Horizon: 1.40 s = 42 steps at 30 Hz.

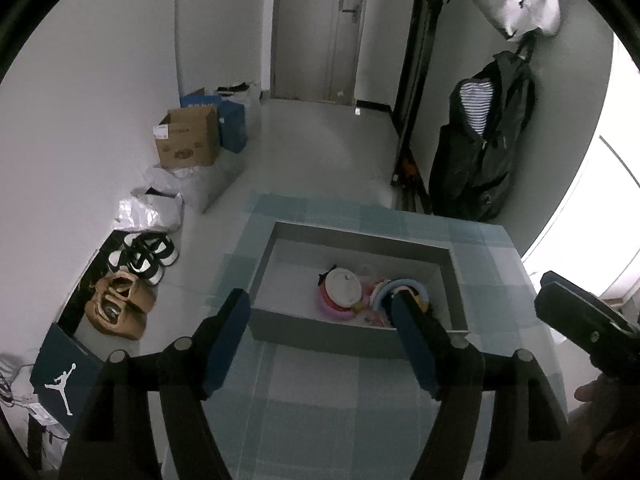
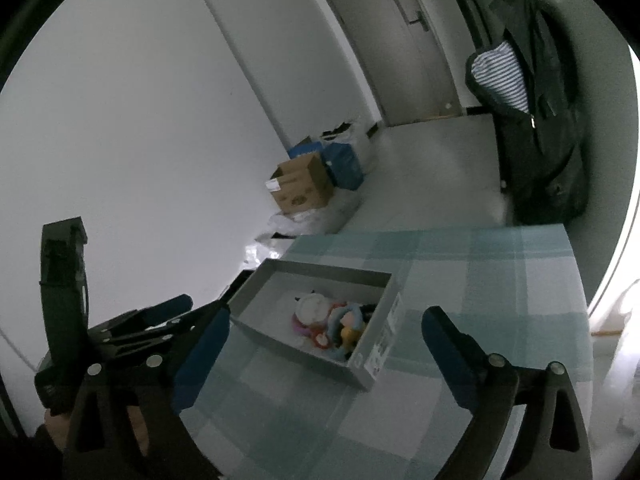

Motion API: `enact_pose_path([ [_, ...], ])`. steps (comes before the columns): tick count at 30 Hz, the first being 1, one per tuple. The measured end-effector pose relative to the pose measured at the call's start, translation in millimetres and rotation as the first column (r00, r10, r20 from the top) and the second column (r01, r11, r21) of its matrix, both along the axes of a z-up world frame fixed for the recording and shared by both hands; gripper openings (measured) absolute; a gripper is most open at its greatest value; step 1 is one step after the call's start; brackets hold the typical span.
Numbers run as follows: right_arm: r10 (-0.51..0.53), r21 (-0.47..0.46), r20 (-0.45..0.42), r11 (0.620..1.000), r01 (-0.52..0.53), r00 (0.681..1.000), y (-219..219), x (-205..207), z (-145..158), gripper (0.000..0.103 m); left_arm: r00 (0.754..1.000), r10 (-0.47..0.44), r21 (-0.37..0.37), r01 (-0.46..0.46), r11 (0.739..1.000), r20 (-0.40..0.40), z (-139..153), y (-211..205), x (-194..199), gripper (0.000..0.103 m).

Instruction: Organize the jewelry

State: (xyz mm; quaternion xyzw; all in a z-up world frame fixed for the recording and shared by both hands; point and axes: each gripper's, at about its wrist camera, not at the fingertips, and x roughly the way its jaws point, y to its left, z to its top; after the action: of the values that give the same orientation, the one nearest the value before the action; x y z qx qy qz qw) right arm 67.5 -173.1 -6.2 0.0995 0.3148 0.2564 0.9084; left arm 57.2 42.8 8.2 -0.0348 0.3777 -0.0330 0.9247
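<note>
A shallow grey box stands on a table with a teal checked cloth. In its right half lie a white round piece, a pink ring and a blue ring among other colourful pieces. My left gripper hovers in front of the box, open, with nothing between its pads; its right finger hides part of the blue ring. In the right wrist view the box sits ahead and left, and my right gripper stands wide open and holds nothing. Each gripper shows at the edge of the other's view.
Left of the table on the floor are shoes, a cardboard box, plastic bags and a dark shoe box. A dark jacket hangs on the right wall. A closed door is at the far end.
</note>
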Motion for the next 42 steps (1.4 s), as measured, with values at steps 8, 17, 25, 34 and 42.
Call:
enact_pose_path([
  [8,-0.001,-0.014,0.035,1.0,0.002,0.999,-0.9,-16.4,3.1,0.102,0.999,0.011,0.063,-0.014,0.998,0.046,1.2,-9.3,-14.3,0.071],
  [17,-0.01,-0.013,0.05,1.0,0.01,0.999,-2.9,-30.6,2.4,0.103,0.998,0.025,0.062,-0.028,0.998,0.054,0.5,-9.0,-20.9,0.071],
  [25,-0.013,-0.014,0.047,1.0,0.013,0.999,-3.4,-32.9,2.2,0.103,0.998,0.034,0.059,-0.037,0.998,0.057,0.1,-8.7,-22.9,0.071],
  [34,-0.017,-0.02,0.038,1.0,0.018,0.999,-3.7,-31.8,-1.3,0.103,0.998,0.027,0.055,-0.03,0.998,0.055,-0.5,-8.9,-21.3,0.071],
  [42,-0.02,-0.016,0.024,1.0,0.021,1.0,-5.0,-28.5,-3.3,0.103,0.999,0.012,0.061,-0.014,0.998,0.037,-7.7,-14.7,-18.5,0.071],
])
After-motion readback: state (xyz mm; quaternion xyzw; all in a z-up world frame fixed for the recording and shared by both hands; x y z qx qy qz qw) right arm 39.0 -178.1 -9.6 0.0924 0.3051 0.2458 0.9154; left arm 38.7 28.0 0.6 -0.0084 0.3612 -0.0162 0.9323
